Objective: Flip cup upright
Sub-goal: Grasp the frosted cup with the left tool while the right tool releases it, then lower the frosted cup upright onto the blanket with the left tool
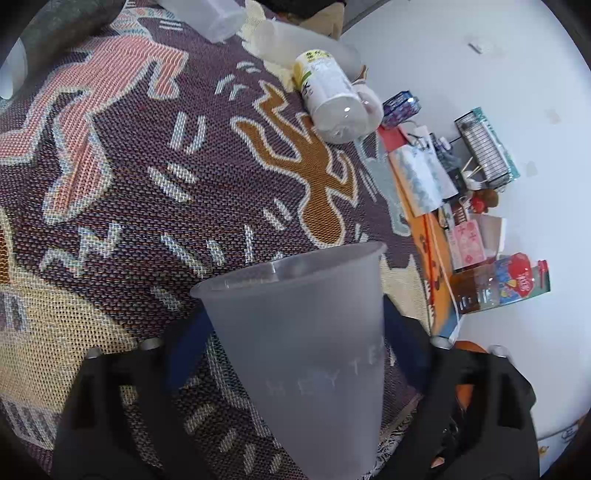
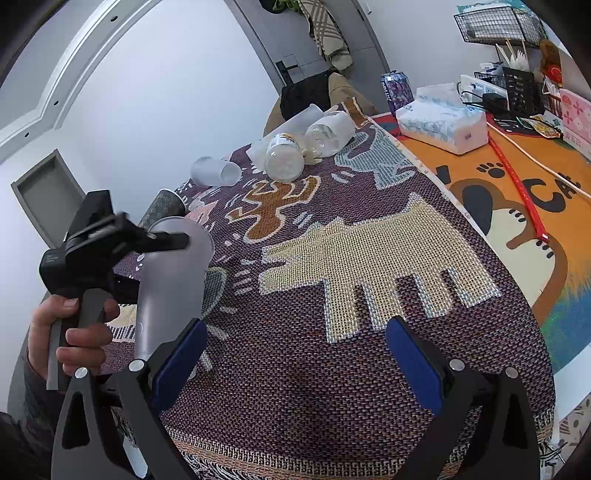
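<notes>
A frosted translucent cup (image 1: 306, 350) with faint lettering sits between the blue pads of my left gripper (image 1: 295, 332), which is shut on it. Its open rim points away from the camera and it hangs above the patterned woven cloth (image 1: 147, 166). In the right wrist view the same cup (image 2: 170, 288) is at the left, tilted with its rim up, held by the left gripper (image 2: 159, 240) in a hand. My right gripper (image 2: 295, 350) is open and empty above the cloth's near part.
Two clear bottles (image 2: 284, 155) and a white cup (image 2: 214, 171) lie on their sides at the cloth's far end. A tissue pack (image 2: 443, 122), a can (image 2: 397, 90), a wire rack (image 2: 495, 26) and boxes crowd the orange mat (image 2: 517, 206) at right.
</notes>
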`<state>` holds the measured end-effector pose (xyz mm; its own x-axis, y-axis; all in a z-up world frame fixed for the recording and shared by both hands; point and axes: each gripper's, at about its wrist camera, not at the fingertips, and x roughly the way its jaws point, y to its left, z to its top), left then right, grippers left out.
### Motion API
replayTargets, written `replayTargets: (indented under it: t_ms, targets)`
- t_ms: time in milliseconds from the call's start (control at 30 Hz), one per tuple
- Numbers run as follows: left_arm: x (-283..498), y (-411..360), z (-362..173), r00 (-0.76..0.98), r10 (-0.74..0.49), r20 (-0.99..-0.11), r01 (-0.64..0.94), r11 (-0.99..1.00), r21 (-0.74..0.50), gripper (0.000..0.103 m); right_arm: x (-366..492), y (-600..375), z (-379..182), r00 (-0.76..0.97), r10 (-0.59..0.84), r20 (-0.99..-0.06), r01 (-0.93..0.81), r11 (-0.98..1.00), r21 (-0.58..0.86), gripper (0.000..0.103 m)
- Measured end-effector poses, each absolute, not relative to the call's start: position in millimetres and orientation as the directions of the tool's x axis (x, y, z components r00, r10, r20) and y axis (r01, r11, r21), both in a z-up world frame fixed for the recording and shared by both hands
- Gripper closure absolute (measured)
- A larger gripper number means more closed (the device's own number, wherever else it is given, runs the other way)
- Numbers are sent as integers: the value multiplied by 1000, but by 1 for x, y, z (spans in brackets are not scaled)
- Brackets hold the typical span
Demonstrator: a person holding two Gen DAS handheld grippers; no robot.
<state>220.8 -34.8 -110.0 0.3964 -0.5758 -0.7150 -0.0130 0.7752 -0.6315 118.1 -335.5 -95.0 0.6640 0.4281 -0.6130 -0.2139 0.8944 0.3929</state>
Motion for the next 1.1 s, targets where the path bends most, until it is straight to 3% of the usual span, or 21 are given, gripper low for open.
replayTargets:
  t_ms: [433,833,1100]
  targets:
    - [186,-44,-42,560,-508,-655,171,844,-508,26,113,-332,-91,674,431,-600,-223,893,392,8]
    - [140,-84,8,799,-240,-551,245,967,-66,27,106,-325,-85,695,399,-598,-231,912,340,8]
    - [138,-93,5,860,-146,-488,198,979,56,27,108,-329,-90,697,385,-605,-213,917,338,8]
